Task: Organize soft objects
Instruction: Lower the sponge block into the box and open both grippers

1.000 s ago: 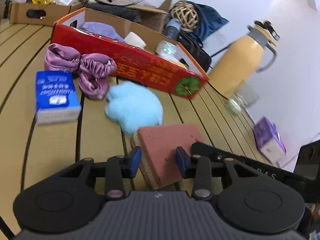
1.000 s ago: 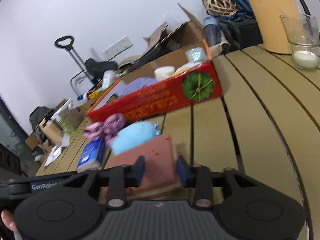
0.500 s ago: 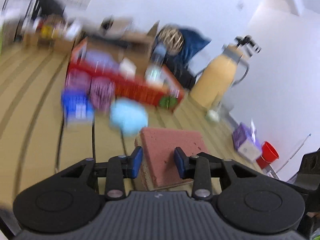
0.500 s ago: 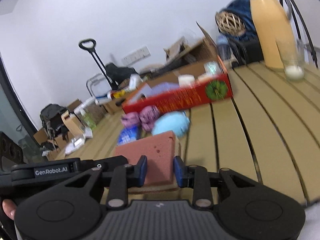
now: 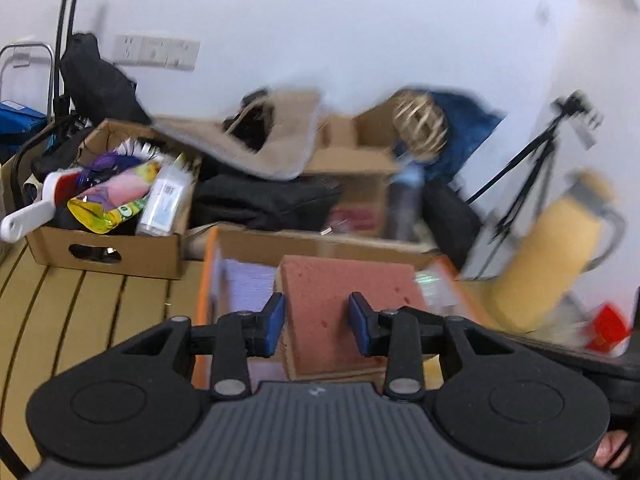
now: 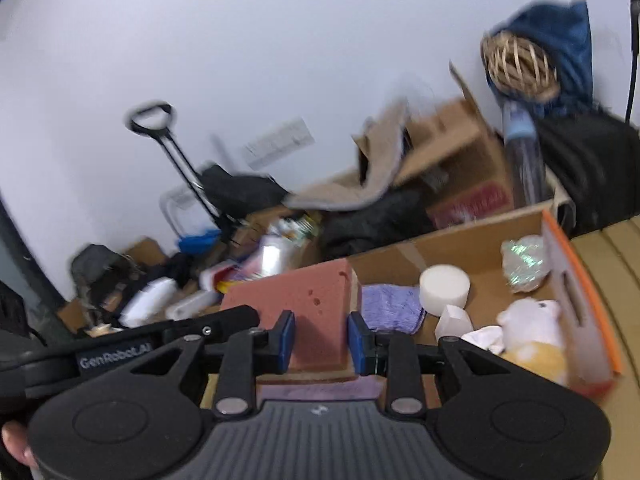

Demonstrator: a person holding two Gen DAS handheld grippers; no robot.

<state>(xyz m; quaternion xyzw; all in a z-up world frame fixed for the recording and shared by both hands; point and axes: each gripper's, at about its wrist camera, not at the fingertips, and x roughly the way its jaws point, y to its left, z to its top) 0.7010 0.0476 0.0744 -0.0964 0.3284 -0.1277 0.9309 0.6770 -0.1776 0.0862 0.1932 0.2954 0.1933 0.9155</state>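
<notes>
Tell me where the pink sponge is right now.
The pink sponge is held between both grippers, above the open cardboard box; in the right wrist view the purple cloth lies just to its right.

Each gripper, left gripper (image 5: 316,324) and right gripper (image 6: 321,338), is matte black with blue fingertips (image 6: 286,340), silver pivot screws, a ribbed grey housing; "GenRobot.AI" lettering marks one arm.

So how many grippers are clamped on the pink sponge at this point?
2. The left gripper and the right gripper each pinch an end of the pink sponge, carried over the open cardboard box.
</notes>
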